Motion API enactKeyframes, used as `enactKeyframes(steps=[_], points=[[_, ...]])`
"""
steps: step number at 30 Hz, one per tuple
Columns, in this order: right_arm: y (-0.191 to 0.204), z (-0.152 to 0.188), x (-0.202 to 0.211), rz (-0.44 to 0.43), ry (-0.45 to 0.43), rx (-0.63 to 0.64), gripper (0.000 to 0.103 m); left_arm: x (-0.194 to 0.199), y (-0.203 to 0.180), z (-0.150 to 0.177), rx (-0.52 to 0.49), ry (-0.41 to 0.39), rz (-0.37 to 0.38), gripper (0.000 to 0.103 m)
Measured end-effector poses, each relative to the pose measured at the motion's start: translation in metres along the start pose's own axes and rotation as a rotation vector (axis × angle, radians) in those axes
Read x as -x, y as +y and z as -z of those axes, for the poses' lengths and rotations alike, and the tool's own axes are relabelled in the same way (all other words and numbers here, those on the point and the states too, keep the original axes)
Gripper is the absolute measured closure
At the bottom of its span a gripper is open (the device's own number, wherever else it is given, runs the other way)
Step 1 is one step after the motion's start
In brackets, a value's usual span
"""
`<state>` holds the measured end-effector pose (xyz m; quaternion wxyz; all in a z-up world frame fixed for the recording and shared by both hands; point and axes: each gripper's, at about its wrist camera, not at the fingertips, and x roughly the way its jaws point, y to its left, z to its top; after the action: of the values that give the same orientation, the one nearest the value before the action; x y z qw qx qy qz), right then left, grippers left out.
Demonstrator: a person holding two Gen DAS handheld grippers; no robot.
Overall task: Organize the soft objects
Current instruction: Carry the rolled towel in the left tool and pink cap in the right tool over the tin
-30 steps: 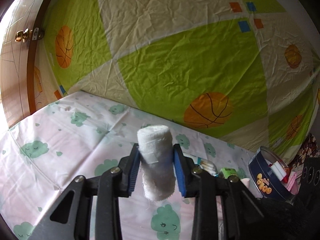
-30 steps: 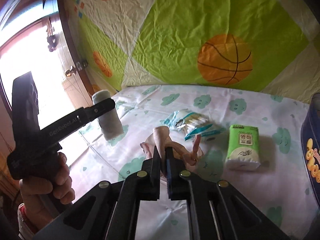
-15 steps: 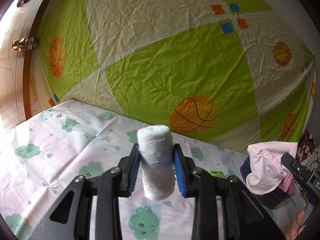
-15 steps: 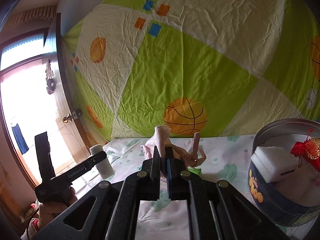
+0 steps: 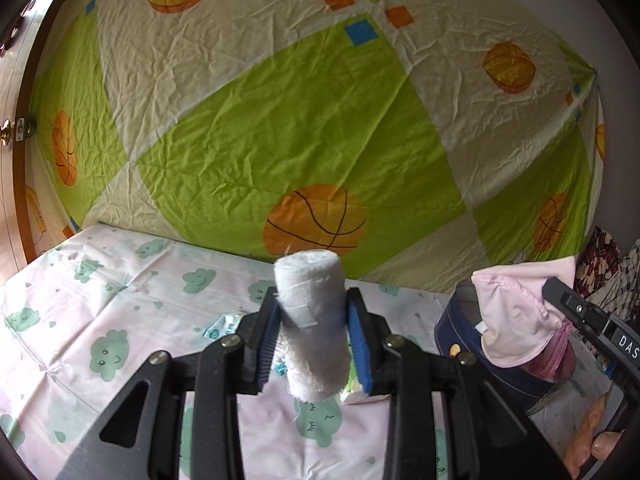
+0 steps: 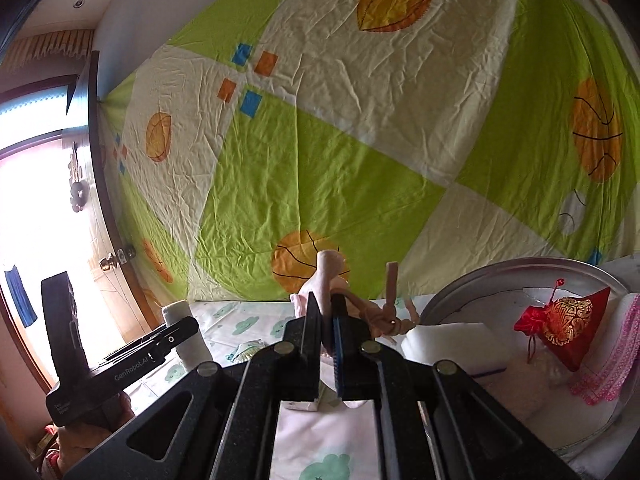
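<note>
On the left, the left hand-held gripper (image 5: 314, 344) is clamped on a white gauze roll (image 5: 312, 320). The roll stands up between the two blue pads (image 5: 267, 344) and hangs in the air above the table (image 5: 80, 312), which has a pink cloth with green clouds on it. It has not been put away yet.

Under that gripper some things lie on the table — a small blue-and-white packet (image 5: 224, 322) and a green pack that is mostly hidden behind the roll. I think these are waiting for their turn too.

Go right, and there is the right hand-held gripper (image 6: 327, 332). Its fingers are squeezed almost together on a pink cloth thing (image 5: 516, 320) with peach ties. It hangs right at the round blue tin (image 5: 460, 328), near the rim. It looks like it is about to go in, but it is not let go yet.

Inside the tin (image 6: 480, 280) some soft things already sit — a white sponge block (image 6: 452, 344), a red pouch with gold on it (image 6: 560, 320) and something with pink lace (image 6: 612, 364).

So the job looks about half done. Some things are in the tin, two are in the air, and at least two are left on the table.
</note>
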<state>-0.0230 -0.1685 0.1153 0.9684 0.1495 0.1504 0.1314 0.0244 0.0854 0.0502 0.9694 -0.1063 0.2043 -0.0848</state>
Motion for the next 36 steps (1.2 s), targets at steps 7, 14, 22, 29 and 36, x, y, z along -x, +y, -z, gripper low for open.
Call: enactKeyframes(steps=[7, 14, 22, 29, 36], points=[[0.002, -0.001, 0.008, -0.006, -0.014, 0.018, 0.097, -0.003, -0.022, -0.003, -0.031, 0.004, -0.008, 0.072], [0.011, -0.001, 0.016, -0.008, -0.033, 0.070, 0.097, -0.002, -0.031, -0.003, -0.046, 0.004, -0.025, 0.072], [0.012, -0.002, 0.024, -0.006, -0.054, 0.102, 0.097, -0.001, -0.038, -0.003, -0.046, 0.009, -0.024, 0.072], [0.009, -0.004, 0.031, -0.006, -0.063, 0.115, 0.097, -0.001, -0.049, -0.001, -0.046, 0.006, -0.015, 0.072], [0.007, -0.006, 0.038, -0.005, -0.075, 0.131, 0.097, 0.012, -0.046, 0.001, -0.052, -0.001, -0.010, 0.072]])
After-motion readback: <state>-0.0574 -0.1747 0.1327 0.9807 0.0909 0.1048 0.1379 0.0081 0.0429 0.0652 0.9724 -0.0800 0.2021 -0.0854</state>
